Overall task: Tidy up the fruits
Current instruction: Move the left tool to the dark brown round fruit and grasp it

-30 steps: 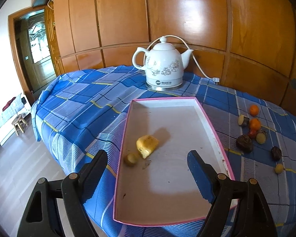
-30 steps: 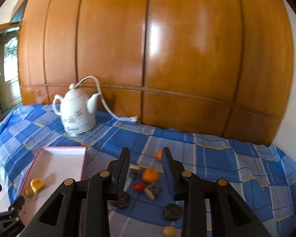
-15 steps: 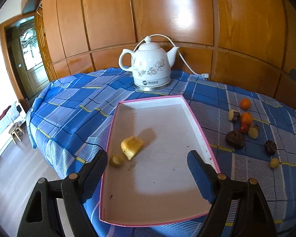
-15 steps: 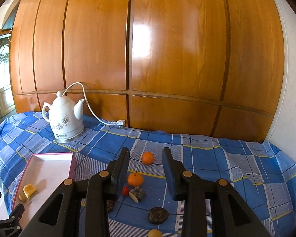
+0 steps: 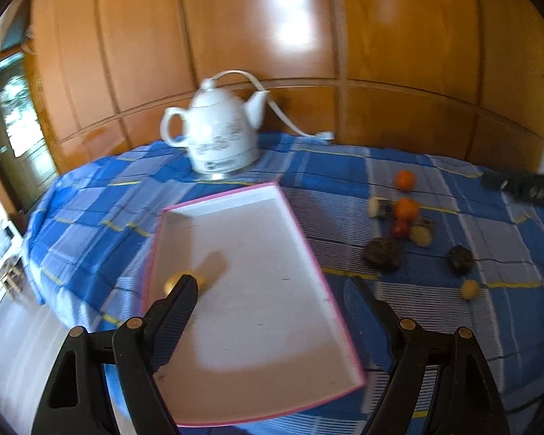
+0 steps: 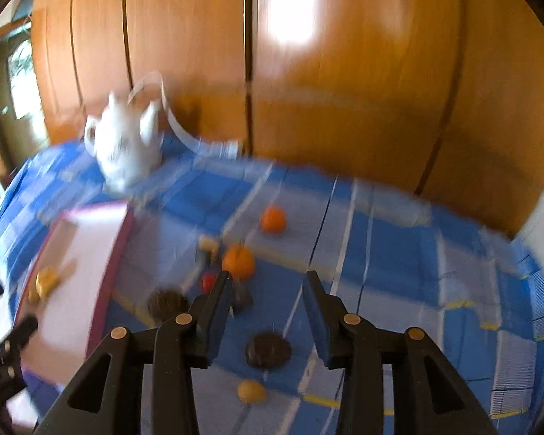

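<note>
White electric kettle (image 5: 223, 134) with cord on blue plaid tablecloth (image 5: 344, 166), before wooden wall panels (image 5: 235, 29).

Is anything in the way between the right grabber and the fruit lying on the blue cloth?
Nothing visible blocks it. The right gripper, jaws just opening and empty, hangs over the loose fruit; the dark round fruit lies on bare cloth below.

tray: (image 5: 257, 253) white inside, pink rim, flat on the blue checked cloth, skewed
fruit in tray: a yellow piece (image 6: 47, 281) near its left wall
oranges: two (image 5: 405, 180) (image 5: 407, 208), right of the tray
red fruit: (image 5: 399, 228) small, just under the nearer orange
dark fruits: two (image 5: 382, 255) (image 5: 460, 259), apart
small yellow fruit: (image 5: 469, 289) nearest, alone
</note>
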Motion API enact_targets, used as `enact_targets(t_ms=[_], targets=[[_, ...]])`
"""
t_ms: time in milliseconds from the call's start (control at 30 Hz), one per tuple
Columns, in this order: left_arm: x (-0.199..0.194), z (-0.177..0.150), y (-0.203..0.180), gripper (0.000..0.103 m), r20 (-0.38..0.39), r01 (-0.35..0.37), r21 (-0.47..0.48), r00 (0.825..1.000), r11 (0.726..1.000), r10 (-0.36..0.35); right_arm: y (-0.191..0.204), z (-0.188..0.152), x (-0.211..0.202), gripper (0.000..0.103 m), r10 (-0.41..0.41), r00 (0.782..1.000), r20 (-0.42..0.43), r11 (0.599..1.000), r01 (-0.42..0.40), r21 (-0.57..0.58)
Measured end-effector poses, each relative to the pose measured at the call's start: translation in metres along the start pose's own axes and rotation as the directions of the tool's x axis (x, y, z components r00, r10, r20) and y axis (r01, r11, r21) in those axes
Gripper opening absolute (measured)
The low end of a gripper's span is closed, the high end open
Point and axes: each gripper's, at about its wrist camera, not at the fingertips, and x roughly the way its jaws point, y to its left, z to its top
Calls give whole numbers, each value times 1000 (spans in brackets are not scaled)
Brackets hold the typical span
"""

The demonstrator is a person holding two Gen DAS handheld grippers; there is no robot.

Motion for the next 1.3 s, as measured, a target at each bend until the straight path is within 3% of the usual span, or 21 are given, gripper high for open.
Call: enact_targets(t_ms=[133,233,400,1067,1300], targets=[[5,6,-21,83,-16,56,55,998,997,-56,-41,-9,33,40,39,983,-179,999,-37,15],[11,12,-35,81,-38,105,78,994,991,-103,-64,-19,46,40,12,977,-214,999,-4,39],[30,15,-58,74,-97,157,108,984,982,-146,-85,-22,52,40,68,972,-224,985,-30,170],[118,35,-97,74,-312,226,53,929,973,-199,-81,-21,58,40,109,958,-264,983,-64,174],[155,43,-105,74,-372,202,55,913,978,-167,-82,-19,57,41,114,961,-251,980,-67,187]])
